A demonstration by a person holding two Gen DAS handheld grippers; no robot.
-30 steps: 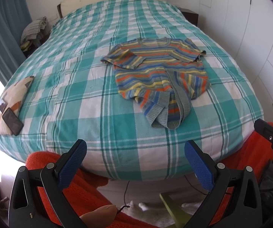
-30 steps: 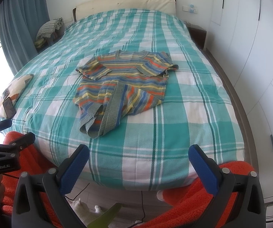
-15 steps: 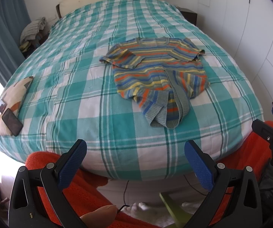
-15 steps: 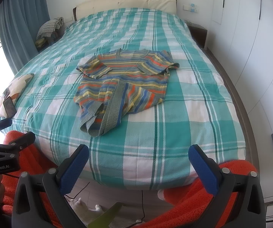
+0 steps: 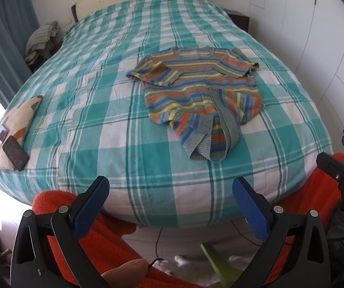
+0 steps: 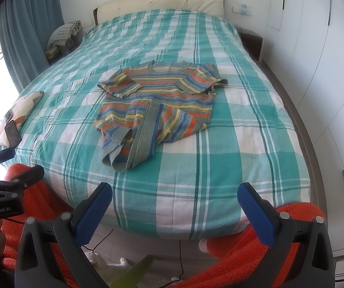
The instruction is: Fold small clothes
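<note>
Nearest the cameras, the left hand-held gripper [image 5: 170,201] and the right hand-held gripper [image 6: 174,207] both stand released, blue pads spread wide and grasping nothing, poised off the foot edge of the bed [image 6: 255,129] above an orange blanket [image 6: 255,244]. Beyond them, on the teal-and-white checked bedspread [image 5: 95,110], the striped knit top [image 5: 203,91] lies roughly mid-bed, sleeves folded inward across its body, its lower hem bunched and twisted toward the foot. Off to the left edge, a phone [image 5: 15,153] rests on a patterned cushion [image 5: 18,117]. Farthest back stands the cream headboard [image 6: 160,2].
</note>
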